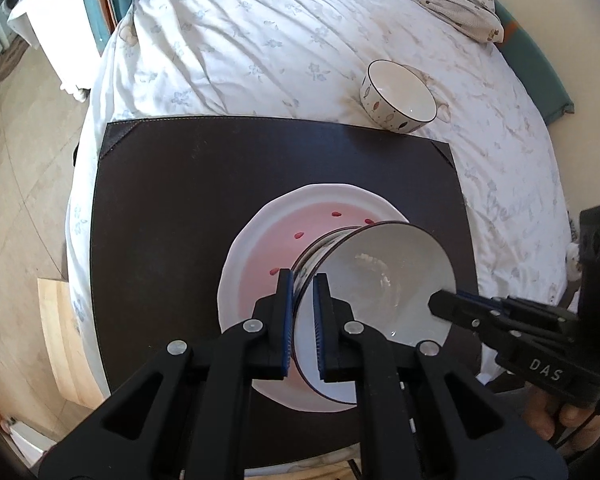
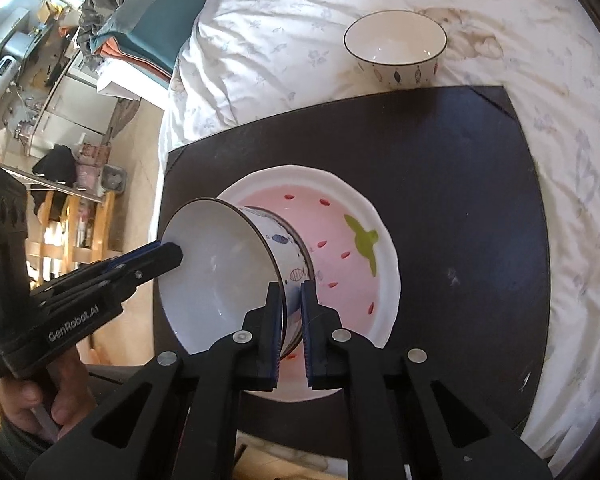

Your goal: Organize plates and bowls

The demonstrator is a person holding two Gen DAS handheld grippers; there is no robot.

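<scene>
A white bowl [image 1: 380,280] is tipped up over a pink plate [image 1: 260,248]. The plate sits on a dark mat [image 1: 180,180] on the bed [image 1: 260,40]. Two tongs hold the bowl, one on each side of its rim. The left gripper [image 1: 303,280] has its jaws nearly closed, pinching the rim wall. The right gripper [image 2: 291,292] pinches the rim on the other side the same way. Its jaws are also nearly closed.

The bowl looks hard and shiny, so it is likely slippery and could break if it falls. It looks a bit heavy for thin tongs. The rim is the best place to hold it, because it is thin enough to fit between the pads. Holding it from both sides should keep it from swinging.

Another bowl [image 1: 398,98] sits upright on the bed, just past the mat. Nothing holds it. It should handle the same way.
</scene>
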